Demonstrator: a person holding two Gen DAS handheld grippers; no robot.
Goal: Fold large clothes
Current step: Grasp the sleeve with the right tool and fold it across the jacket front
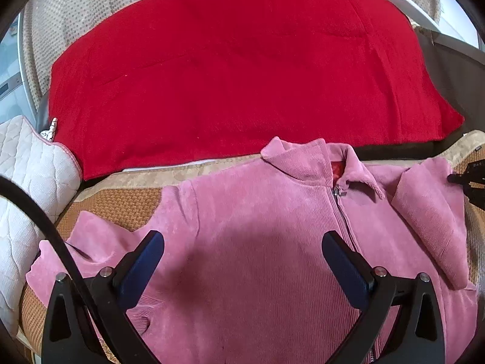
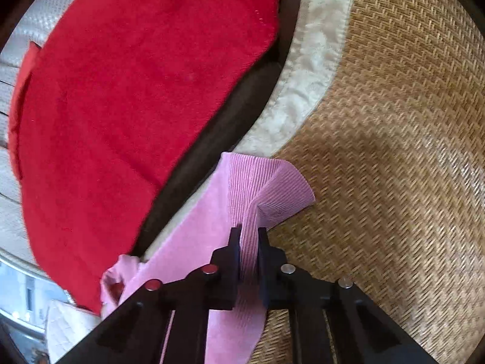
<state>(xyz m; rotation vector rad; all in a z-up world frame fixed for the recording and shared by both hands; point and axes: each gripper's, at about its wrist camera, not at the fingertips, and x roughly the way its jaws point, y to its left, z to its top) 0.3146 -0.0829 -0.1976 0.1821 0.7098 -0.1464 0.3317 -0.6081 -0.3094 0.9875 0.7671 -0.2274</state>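
Note:
A pink corduroy zip jacket (image 1: pixel 257 242) lies face up on a woven mat (image 1: pixel 121 203), collar toward the far side. My left gripper (image 1: pixel 242 261) hovers open just above its chest, fingers spread wide with nothing between them. In the right wrist view, my right gripper (image 2: pixel 249 233) is shut on the ribbed cuff end of the jacket's pink sleeve (image 2: pixel 257 188). The cuff fans out beyond the fingertips. That gripper's tip (image 1: pixel 463 179) shows at the right edge of the left wrist view, at the folded sleeve (image 1: pixel 430 212).
A large red blanket (image 1: pixel 242 69) covers the surface behind the jacket. A quilted white cushion (image 1: pixel 27 182) sits at the left. The woven mat (image 2: pixel 394 151) with a beige border (image 2: pixel 309 69) stretches right of the sleeve. A black cable (image 1: pixel 39 221) crosses the lower left.

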